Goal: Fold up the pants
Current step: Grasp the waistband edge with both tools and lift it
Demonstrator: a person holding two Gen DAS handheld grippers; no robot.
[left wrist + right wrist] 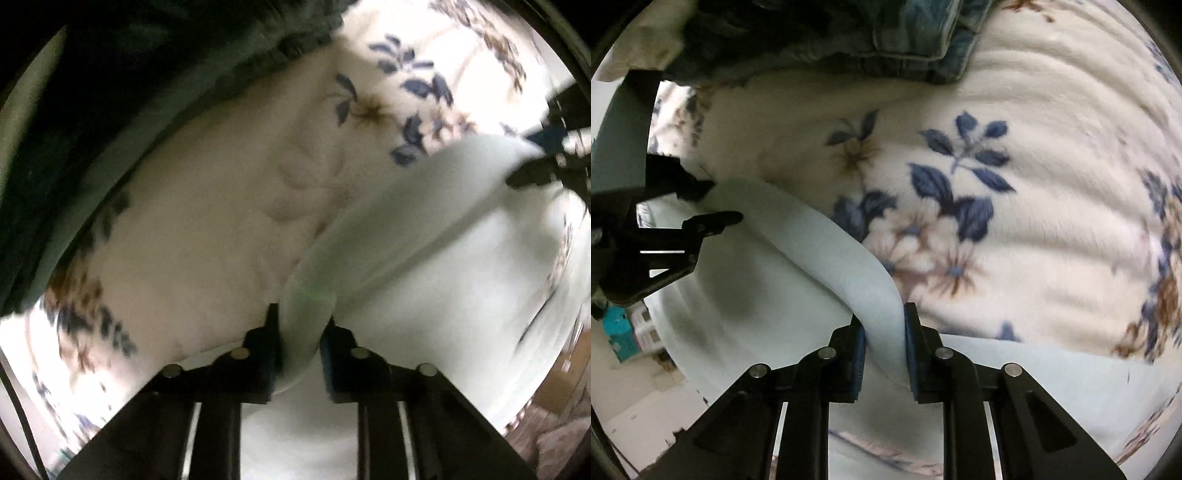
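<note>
Motion blur smears much of the left wrist view, and the dark green cloth (110,110) filling its far left corner shows no readable shape. Near the bottom centre, the left gripper (301,354) is clamped on a bunched edge of the pale pants (424,240), its two black fingers pressed against the fabric from either side with only the cloth between them. From there the pants stretch as a taut band up and to the right, above a floral blanket (221,221) of cream with blue and brown flowers. At the far right edge, the right gripper (543,166) appears only as a dark, blurred form touching the band's other end.

In the right wrist view, the left gripper (716,203) enters from the left, its frame cut off by the edge and its fingertips meeting the pants (812,240). The right gripper (884,347) pinches a thick fold of the same fabric at bottom centre. A folded blue denim garment (905,37) lies at the far edge of the floral blanket (1052,147), partly cropped.
</note>
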